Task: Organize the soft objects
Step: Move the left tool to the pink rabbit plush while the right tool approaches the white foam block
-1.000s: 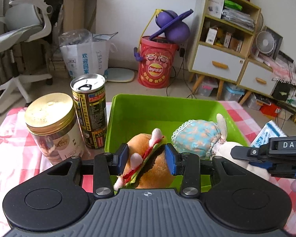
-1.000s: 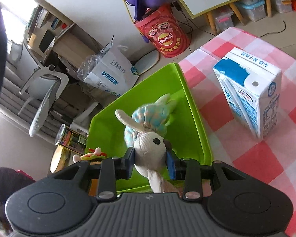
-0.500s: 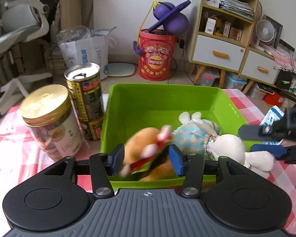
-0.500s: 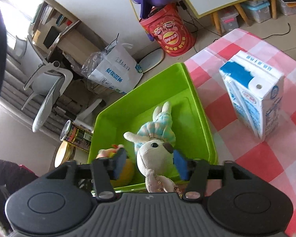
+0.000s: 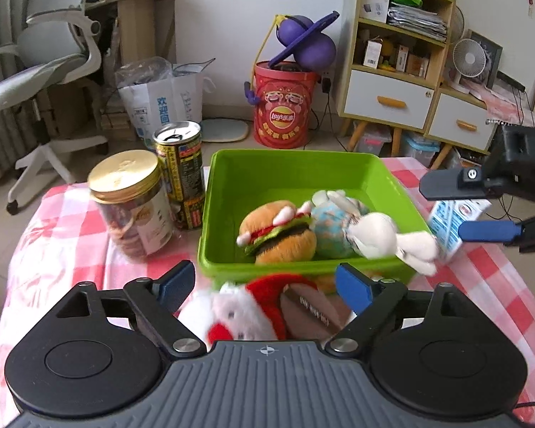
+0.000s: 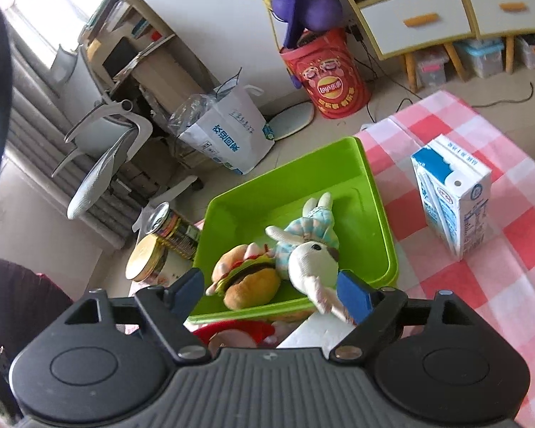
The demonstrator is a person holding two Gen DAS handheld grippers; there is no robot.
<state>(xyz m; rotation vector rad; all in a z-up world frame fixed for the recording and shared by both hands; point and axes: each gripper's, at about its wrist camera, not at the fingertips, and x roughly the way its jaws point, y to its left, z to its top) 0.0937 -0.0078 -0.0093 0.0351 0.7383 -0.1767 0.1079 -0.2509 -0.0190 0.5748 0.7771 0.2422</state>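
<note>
A green bin (image 5: 296, 174) (image 6: 378, 214) sits on the checked tablecloth. In it lie a plush hamburger (image 5: 276, 232) (image 6: 248, 280) and a plush rabbit in a blue dress (image 5: 360, 230) (image 6: 310, 249), whose ear hangs over the near rim. My left gripper (image 5: 265, 283) is open and empty, just before the bin. Between its fingers on the table lie a red-and-white plush (image 5: 239, 312) and a brown plush football (image 5: 312, 310). My right gripper (image 6: 276, 290) is open and empty over the bin's near rim; it also shows in the left wrist view (image 5: 456, 207).
A gold-lidded jar (image 5: 132, 203) and a tall can (image 5: 180, 174) stand left of the bin. A milk carton (image 6: 453, 196) stands on the right of it. A white object (image 6: 314, 331) lies under my right gripper. Chair, bags and shelves stand beyond the table.
Both grippers opened and let go: the hamburger and the rabbit dropped into the bin. Both grippers drew back toward the table's near side.
</note>
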